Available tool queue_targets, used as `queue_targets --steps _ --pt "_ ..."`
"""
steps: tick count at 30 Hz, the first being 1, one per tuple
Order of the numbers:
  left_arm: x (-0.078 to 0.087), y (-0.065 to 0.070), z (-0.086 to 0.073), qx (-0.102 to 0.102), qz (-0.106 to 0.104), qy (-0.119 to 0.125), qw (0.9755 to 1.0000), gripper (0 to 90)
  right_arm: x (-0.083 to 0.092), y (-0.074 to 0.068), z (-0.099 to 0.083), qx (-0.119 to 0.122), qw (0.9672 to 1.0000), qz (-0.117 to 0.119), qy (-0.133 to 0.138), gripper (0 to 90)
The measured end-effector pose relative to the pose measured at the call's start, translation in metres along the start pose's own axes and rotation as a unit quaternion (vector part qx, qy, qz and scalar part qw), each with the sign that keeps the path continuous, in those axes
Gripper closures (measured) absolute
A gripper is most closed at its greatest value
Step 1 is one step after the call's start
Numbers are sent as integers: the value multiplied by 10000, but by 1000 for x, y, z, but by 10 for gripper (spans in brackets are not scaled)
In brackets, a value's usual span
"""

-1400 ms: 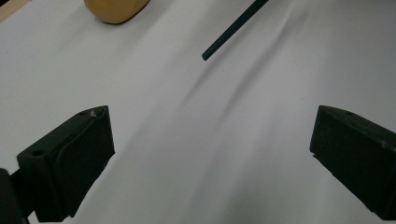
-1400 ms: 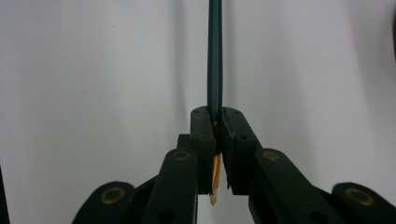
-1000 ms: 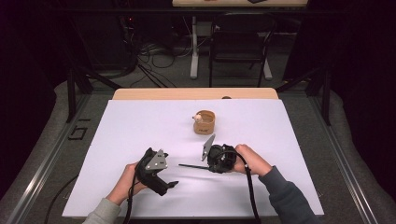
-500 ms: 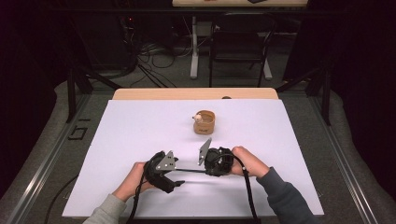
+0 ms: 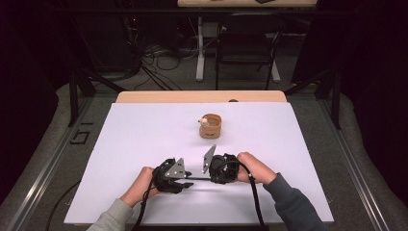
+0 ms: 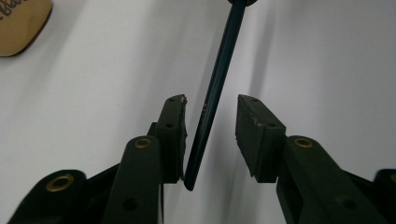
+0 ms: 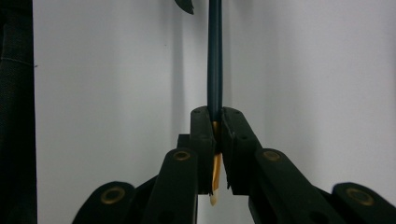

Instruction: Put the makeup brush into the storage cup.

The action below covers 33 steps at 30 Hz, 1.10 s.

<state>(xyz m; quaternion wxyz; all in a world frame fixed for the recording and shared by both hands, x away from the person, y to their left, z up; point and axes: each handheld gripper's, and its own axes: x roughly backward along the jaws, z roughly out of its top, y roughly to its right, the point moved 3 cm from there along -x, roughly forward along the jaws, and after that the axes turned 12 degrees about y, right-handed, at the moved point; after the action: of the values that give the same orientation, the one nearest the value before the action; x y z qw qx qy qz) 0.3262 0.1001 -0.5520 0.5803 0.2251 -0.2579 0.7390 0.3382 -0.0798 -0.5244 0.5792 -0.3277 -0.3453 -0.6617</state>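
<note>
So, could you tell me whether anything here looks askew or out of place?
Nothing stands out. The right gripper is shut on a dark pencil, whose far end sits between the open left gripper jaws. The small wooden cup stands upright.

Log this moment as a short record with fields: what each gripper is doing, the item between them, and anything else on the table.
right gripper: jaws shut on the pencil near its sharpened wooden tip
left gripper: jaws open, the pencil's blunt end between them, close against one jaw
pencil: dark, slim, spanning the two grippers low over the table
table: white surface
other item: small round wooden container, beyond the grippers, untouched
</note>
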Motion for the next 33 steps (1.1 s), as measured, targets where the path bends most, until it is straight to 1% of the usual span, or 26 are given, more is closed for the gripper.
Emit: queue_targets --steps 2,3,5,8,11,12,17,19,21,24,25,28,29,31,32,33 --pt "-2 0 -1 11 -24 -48 10000 667 -1 -1 0 7 10000 38 -20 840" --pt "-2 0 -1 10 4 -36 10000 683 -2 -2 0 21 10000 43 -30 840" --pt "-2 0 0 10 -16 -2 10000 718 -3 -2 0 48 10000 54 -36 840" --pt "-2 0 0 -29 41 17 10000 739 -3 -3 0 73 9999 42 -58 840" --pt "-2 1 0 -43 27 29 10000 765 -2 -2 0 112 9999 26 -44 840" --pt "-2 1 0 -80 28 29 10000 774 -1 -2 0 98 9999 7 -38 840" --pt "-2 3 -1 -133 -64 15 9999 796 -1 -3 1 165 9998 -3 -69 839" --pt "-3 4 -1 -134 -132 14 9998 805 -1 -4 0 185 9998 7 -53 836" --pt "-4 5 -1 -202 -232 -47 9995 821 0 -4 0 221 9997 40 -68 830" --pt "-6 9 -2 -260 -272 -108 9992 844 1 -4 0 247 9997 25 -44 818" --pt "-7 9 -2 -251 -282 -103 9992 845 2 -4 0 294 9996 40 -41 817" --pt "-5 9 -2 -195 -313 -39 9993 847 2 -4 -1 253 9997 19 -6 810" --pt "-5 9 -2 -190 -281 -16 9994 848 2 -3 -1 238 9997 17 2 793" --pt "-4 8 -2 -154 -253 -1 9996 848 2 -3 -2 199 9998 59 51 702" --pt "-4 8 -3 -106 -226 31 9997 849 3 -3 -2 212 9998 5 54 662" --pt "-3 7 -3 -74 -228 30 9997 849 3 -3 -2 202 9997 -54 83 641"
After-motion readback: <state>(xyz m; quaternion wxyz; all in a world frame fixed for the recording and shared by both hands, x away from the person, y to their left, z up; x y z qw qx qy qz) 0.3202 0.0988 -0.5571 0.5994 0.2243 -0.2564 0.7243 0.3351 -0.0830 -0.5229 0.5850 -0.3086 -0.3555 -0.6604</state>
